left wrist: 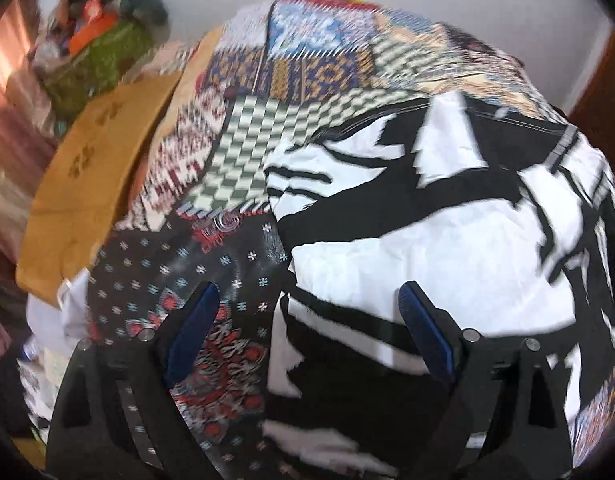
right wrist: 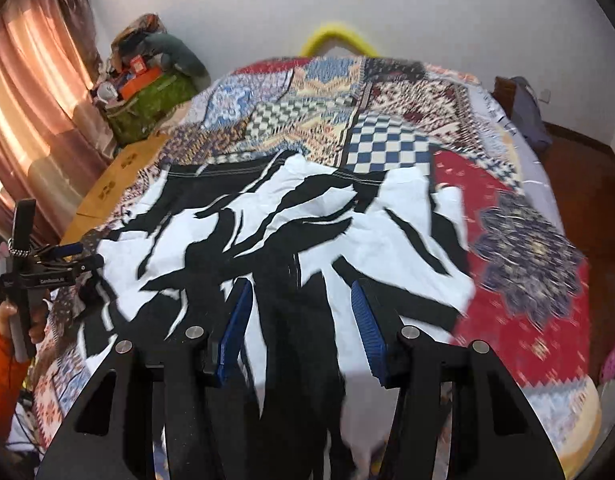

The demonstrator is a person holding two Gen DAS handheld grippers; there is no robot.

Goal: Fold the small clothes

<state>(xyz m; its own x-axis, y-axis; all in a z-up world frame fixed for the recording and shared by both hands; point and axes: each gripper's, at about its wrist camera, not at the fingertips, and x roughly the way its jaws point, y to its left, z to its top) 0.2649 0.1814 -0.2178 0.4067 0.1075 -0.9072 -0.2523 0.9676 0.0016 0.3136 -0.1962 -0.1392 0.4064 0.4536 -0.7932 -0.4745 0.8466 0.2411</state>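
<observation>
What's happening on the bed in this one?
A person with a hand-held gripper in each hand is working on a black-and-white patterned garment spread over a patchwork bedspread. The left hand-held gripper has its jaws wide open over the garment's edge, gripping nothing. The right hand-held gripper hovers over the near part of the garment, jaws partly open; no grip shows. No fold is visible yet.

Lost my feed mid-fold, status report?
Left hand-held gripper open, empty. Right hand-held gripper open above black-and-white garment, spread on patchwork bedspread. Nothing in the way.
</observation>
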